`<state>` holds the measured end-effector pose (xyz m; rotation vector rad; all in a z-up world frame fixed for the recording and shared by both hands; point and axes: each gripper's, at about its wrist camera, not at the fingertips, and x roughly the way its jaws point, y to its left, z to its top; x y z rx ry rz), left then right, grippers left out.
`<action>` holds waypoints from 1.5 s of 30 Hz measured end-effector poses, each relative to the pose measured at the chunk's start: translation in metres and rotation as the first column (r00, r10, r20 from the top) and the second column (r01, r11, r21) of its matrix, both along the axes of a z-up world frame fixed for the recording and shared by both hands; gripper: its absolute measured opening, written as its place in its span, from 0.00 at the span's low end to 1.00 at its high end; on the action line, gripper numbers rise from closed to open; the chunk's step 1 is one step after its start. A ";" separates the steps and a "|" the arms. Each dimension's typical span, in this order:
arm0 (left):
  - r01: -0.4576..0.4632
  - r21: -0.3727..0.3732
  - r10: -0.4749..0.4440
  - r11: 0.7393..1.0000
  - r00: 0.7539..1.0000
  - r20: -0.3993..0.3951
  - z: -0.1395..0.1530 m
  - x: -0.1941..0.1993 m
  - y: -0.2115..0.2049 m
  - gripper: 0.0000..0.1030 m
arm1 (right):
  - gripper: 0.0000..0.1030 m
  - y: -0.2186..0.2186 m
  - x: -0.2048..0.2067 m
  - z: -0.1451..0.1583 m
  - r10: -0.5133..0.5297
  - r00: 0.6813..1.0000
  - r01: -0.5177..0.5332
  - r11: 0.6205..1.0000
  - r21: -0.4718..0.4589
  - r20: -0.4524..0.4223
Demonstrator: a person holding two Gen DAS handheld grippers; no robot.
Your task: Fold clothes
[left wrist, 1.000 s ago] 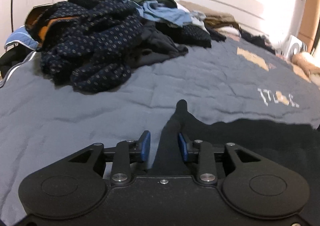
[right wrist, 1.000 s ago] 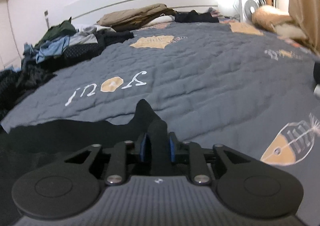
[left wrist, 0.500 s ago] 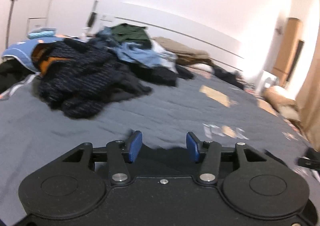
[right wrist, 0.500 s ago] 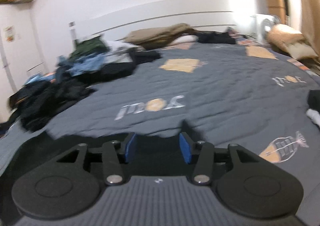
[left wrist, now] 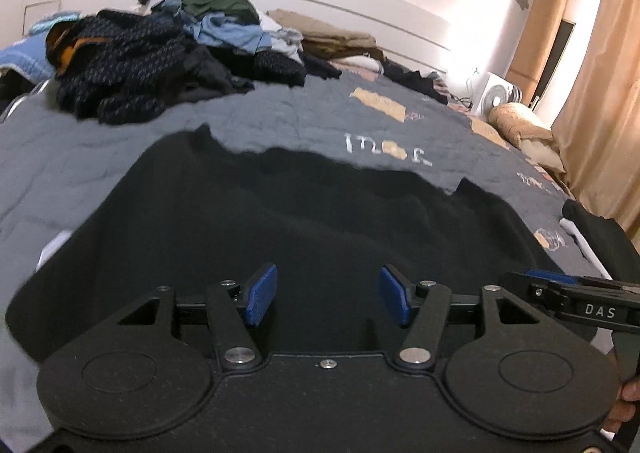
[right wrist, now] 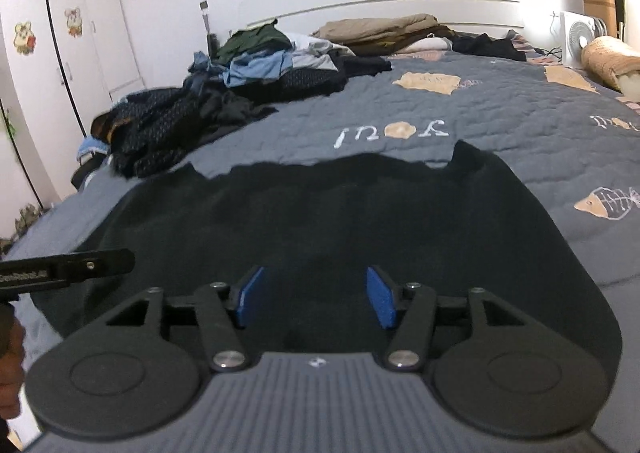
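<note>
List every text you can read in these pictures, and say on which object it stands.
"DAS": on the right gripper, at the left wrist view's edge.
White stitched word with a tan patch, on the grey quilt: upside down, not surely readable.
Label on the left gripper: blurred.

Dim room, right-side glare — fisheye-warped, blurry

Garment (left wrist: 320, 213) flat on bed (left wrist: 260, 125) front; clothes pile (left wrist: 132, 65) behind, left.
</note>
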<state>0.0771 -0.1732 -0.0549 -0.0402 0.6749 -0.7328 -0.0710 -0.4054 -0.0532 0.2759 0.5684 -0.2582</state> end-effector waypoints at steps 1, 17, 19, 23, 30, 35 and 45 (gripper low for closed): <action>0.004 0.011 -0.004 1.000 1.000 -0.001 -0.002 -0.003 0.002 0.56 | 0.55 0.002 -0.001 -0.002 0.000 1.000 0.000 1.000 -0.008 -0.007; -0.191 0.110 0.198 0.975 0.978 -0.063 -0.033 0.016 0.065 0.59 | 0.68 -0.033 -0.040 -0.030 -0.143 0.983 0.138 0.989 -0.049 -0.112; -0.203 0.104 0.210 0.974 0.975 -0.067 -0.030 0.016 0.071 0.59 | 0.72 -0.039 -0.046 -0.030 -0.170 0.978 0.165 0.985 -0.048 -0.118; -0.237 0.077 0.243 0.968 0.967 -0.080 -0.023 0.012 0.083 0.59 | 0.72 -0.045 -0.059 -0.030 -0.216 0.968 0.208 0.975 -0.077 -0.128; -0.261 0.076 0.267 0.962 0.959 -0.099 -0.018 0.006 0.092 0.59 | 0.73 -0.050 -0.072 -0.032 -0.238 0.957 0.226 0.970 -0.086 -0.168; -0.254 0.122 0.270 0.959 0.954 -0.134 -0.035 0.012 0.089 0.59 | 0.76 -0.062 -0.077 -0.040 -0.241 0.955 0.242 0.970 -0.019 -0.172; -0.296 0.021 0.297 0.955 0.951 -0.084 -0.023 0.003 0.093 0.66 | 0.83 -0.066 -0.082 -0.041 -0.272 0.943 0.273 0.962 -0.020 -0.191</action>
